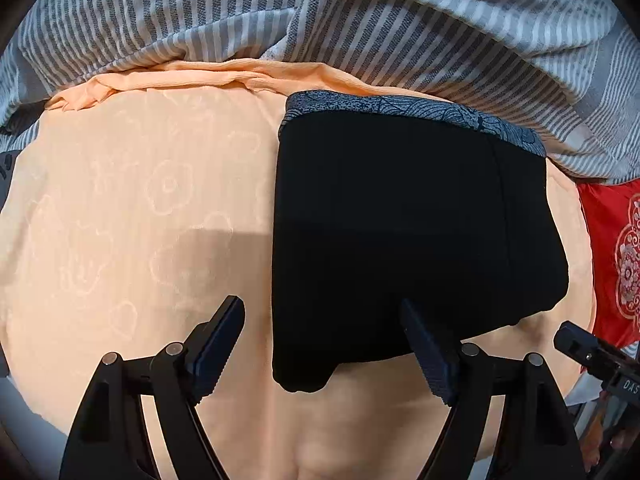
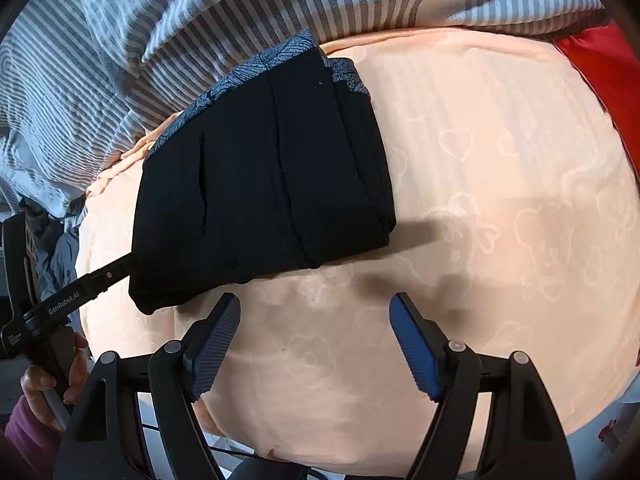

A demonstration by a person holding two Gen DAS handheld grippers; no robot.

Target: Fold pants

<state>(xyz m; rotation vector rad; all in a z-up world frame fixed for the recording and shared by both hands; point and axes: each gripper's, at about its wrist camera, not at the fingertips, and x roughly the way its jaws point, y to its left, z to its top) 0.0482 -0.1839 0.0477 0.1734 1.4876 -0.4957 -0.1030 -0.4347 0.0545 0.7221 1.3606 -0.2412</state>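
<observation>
striped blanket (image 1: 360,20) borders folded pants (image 1: 400,220); red pillow (image 1: 612,248) beside.

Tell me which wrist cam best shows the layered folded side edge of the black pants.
Right wrist: the folded black fabric pants show stacked layers along their right edge, well lit. Left wrist shows the pants as a flat dark block; layers unreadable.

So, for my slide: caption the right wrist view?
Folded black pants on peach sheet, right gripper open above.

"GenRobot.AI" stands on the left gripper (image 2: 120,270); "DAS" on the right gripper (image 1: 576,340).
</observation>
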